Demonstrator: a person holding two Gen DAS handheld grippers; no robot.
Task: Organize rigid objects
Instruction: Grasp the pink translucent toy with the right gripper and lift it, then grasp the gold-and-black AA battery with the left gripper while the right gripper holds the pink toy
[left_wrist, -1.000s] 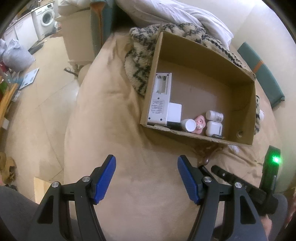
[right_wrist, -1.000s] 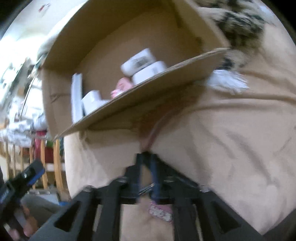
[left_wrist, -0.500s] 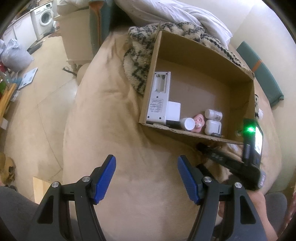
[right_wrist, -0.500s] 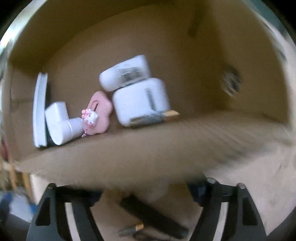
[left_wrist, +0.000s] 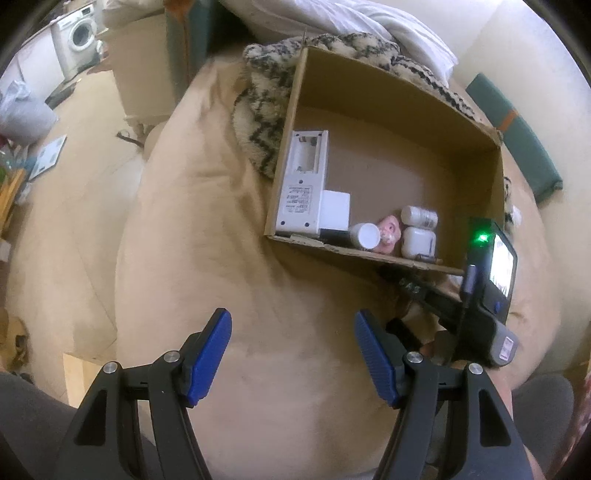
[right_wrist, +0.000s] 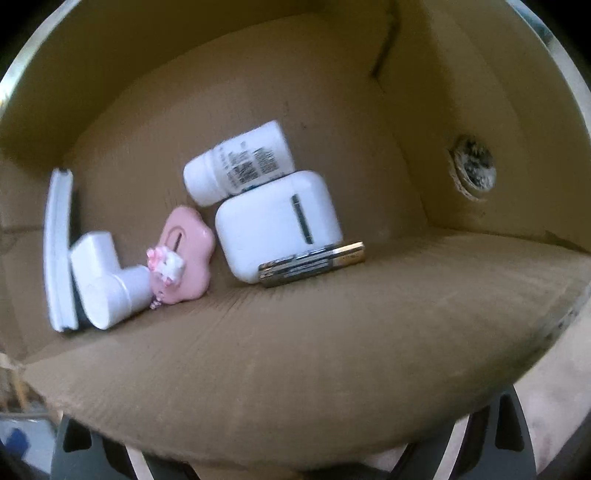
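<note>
Box wall (right_wrist: 295, 369) hides right gripper's closing jaws; contents unclear.

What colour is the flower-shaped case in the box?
Pink flower-shaped case, with a small white-and-pink charm on it; the right wrist view shows it best.

I count one cardboard box (left_wrist: 399, 92) on my feeds. Inside it, along the near wall, I make out seven things. There is one long white remote-like unit (left_wrist: 301, 184) at the box's left wall. Beside it lies one white square block (left_wrist: 335, 210), then one white elbow-shaped piece (right_wrist: 107, 273). Next comes one pink flower-shaped case (right_wrist: 186, 254) with a small charm. Right of that sits one white pill bottle (right_wrist: 240, 162), with one white earbud case (right_wrist: 277, 221) touching it. Last is one battery (right_wrist: 314, 262) against the near wall. Two claws are in view: one left claw (left_wrist: 293, 358) and one right claw (left_wrist: 413, 288).
</note>
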